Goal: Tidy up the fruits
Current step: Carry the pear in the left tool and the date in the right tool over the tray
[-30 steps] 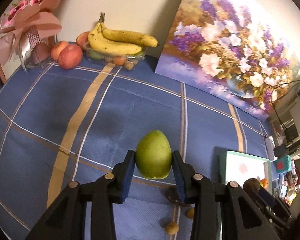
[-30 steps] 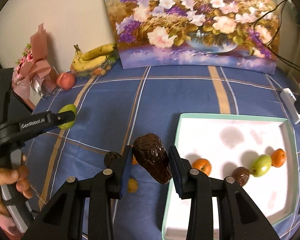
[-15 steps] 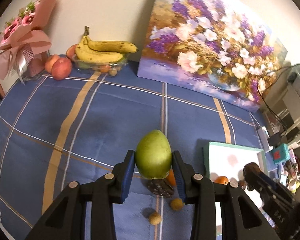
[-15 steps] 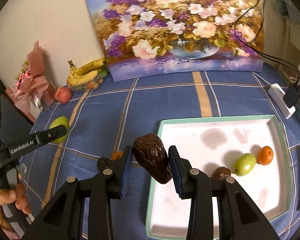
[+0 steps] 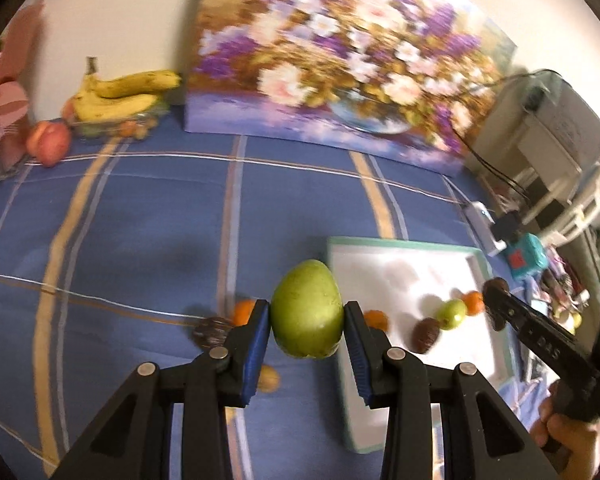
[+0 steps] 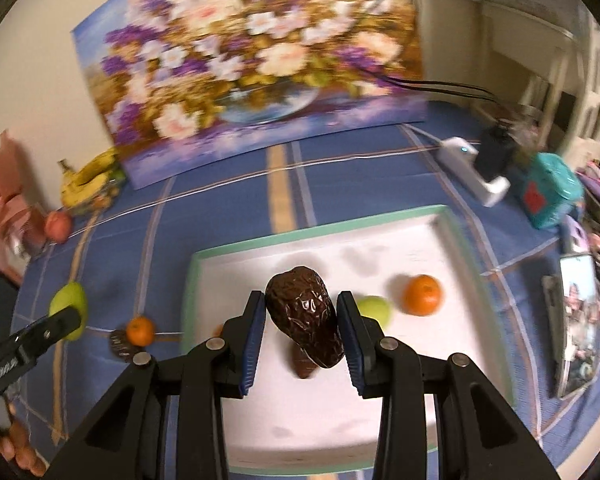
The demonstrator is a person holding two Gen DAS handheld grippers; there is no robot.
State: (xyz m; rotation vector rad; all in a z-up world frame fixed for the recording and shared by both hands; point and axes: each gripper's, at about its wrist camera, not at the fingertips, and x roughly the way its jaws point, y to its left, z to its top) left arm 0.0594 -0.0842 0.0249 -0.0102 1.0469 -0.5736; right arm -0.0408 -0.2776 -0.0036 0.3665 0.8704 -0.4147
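Observation:
My left gripper [image 5: 306,320] is shut on a green pear [image 5: 307,314], held above the blue cloth just left of the white tray [image 5: 400,272]. My right gripper [image 6: 301,322] is shut on a dark wrinkled date-like fruit [image 6: 304,320], held over the white tray [image 6: 380,400]. In the tray lie an orange [image 6: 423,295], a small green fruit [image 6: 376,311] and a brown fruit [image 6: 303,364] partly hidden under the held one. On the cloth left of the tray lie a small orange [image 6: 139,330] and a dark fruit [image 6: 119,345]. A yellowish small fruit [image 5: 268,378] lies by my left fingers.
A flower painting [image 5: 340,80] leans on the wall at the back. Bananas [image 5: 119,96] and a peach [image 5: 48,142] sit at the back left by a pink bouquet [image 5: 3,112]. A white charger [image 6: 472,168], a teal box [image 6: 548,192] and a phone [image 6: 576,312] lie right of the tray.
Both grippers have moved right with their fruits. The right one went from the tray's left edge to above its middle; the left one came up to the tray's left side.

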